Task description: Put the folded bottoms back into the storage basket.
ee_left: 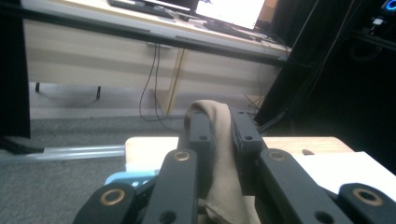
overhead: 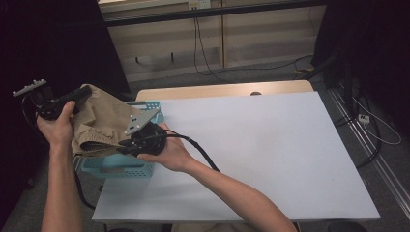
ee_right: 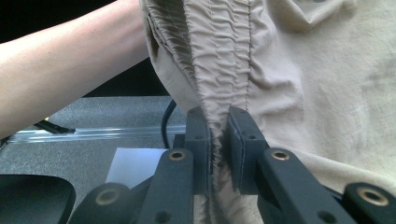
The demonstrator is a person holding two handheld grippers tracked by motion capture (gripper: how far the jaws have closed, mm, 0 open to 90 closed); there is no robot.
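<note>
Both grippers clamped on the tan cloth (overhead: pixel 99 121), held up over the blue basket (overhead: pixel 118 166).
Left gripper (ee_left: pixel 219 128) pinches one fold, right gripper (ee_right: pixel 218 135) the gathered waistband; basket sits at the table's (overhead: pixel 270 145) left edge, bare tabletop to the right.

Your tan garment (overhead: pixel 99 123) hangs bunched in the air over the light blue basket (overhead: pixel 118 166) at the table's left edge. It is thin, wrinkled fabric with a gathered elastic waistband (ee_right: pixel 219 60). One fold (ee_left: pixel 215 140) is pinched at its upper end, the waistband at its lower.
</note>
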